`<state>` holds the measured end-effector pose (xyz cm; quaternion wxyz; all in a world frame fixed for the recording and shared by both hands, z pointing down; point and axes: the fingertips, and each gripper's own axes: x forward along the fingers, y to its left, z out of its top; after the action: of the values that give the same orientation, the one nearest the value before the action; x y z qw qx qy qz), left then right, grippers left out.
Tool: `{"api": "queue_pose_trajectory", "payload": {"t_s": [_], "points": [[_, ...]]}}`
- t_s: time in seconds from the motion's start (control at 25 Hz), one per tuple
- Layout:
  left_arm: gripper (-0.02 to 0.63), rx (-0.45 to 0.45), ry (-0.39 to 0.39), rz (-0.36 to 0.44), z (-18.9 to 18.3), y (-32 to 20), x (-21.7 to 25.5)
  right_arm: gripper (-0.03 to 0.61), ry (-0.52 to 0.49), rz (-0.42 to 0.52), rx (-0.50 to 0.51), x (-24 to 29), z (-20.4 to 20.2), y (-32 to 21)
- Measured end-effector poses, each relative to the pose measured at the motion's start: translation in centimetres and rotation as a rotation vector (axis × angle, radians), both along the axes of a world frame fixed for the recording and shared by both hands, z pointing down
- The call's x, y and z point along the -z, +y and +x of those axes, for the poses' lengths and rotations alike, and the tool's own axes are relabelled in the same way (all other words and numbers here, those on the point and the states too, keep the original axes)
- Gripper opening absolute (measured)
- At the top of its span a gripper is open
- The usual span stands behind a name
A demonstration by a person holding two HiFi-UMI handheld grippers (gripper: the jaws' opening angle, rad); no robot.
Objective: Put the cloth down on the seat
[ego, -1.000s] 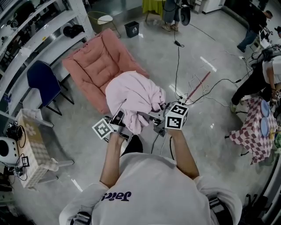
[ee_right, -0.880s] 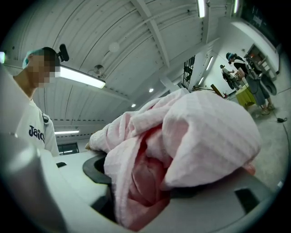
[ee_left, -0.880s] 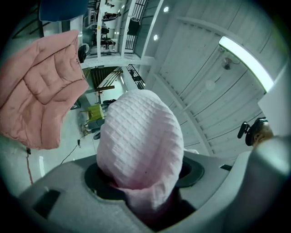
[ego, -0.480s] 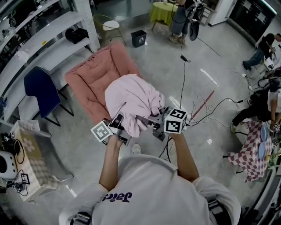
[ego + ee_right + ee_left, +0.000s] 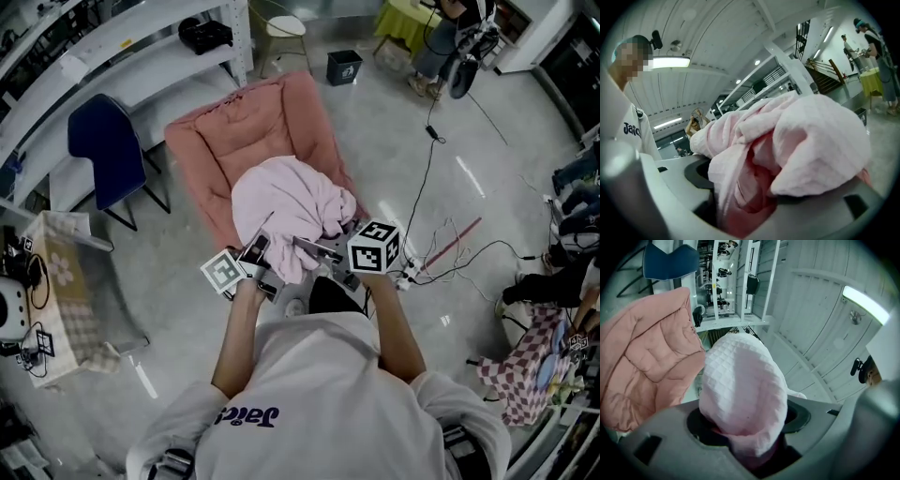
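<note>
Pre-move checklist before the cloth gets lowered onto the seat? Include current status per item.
1. Left claw grips the cloth: ok, a fold is pinched between its jaws.
2. Right claw grips the cloth: ok, a thick bunch fills its jaws.
3. Cloth lined up with the seat: ok, the head view shows it over the seat's near end.
4. Gap between cloth and seat: cannot tell from above.
5. Seat free of other things: cannot tell; the visible cushion is bare, the rest is hidden by the cloth.
6. Footing: not ok, floor cables lie close on the person's right.
</note>
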<state>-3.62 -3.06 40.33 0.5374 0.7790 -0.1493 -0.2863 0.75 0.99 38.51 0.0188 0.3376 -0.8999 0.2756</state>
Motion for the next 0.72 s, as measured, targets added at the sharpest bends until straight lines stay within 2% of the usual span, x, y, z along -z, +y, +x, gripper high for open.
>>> {"api": "queue_pose_trajectory", "payload": {"t_s": [0.12, 0.24, 0.4, 0.56, 0.72], "points": [[0.272, 0.068, -0.028, -0.012, -1.7, -2.0, -1.5, 0.331, 0.038, -0.027, 0.117, -1.3, -1.5, -2.5], [0.262, 0.114, -0.057, -0.005, -2.5, -5.0, -2.7, 0.331, 0.064, -0.021, 0.184, -2.6, -1.9, -5.8], [0.262, 0.186, -0.069, -0.053, -3.6, -8.2, -4.4, 0.331, 0.072, -0.056, 0.299, -4.6, -2.9, -9.6], [0.262, 0.231, -0.084, -0.077, -2.9, -11.9, -5.8, 0.331, 0.097, -0.076, 0.372, -5.7, -2.1, -13.8], [0.262, 0.237, -0.088, -0.124, -0.5, -16.0, -7.8, 0.331, 0.128, -0.110, 0.393, -7.7, 0.3, -18.1]]}}
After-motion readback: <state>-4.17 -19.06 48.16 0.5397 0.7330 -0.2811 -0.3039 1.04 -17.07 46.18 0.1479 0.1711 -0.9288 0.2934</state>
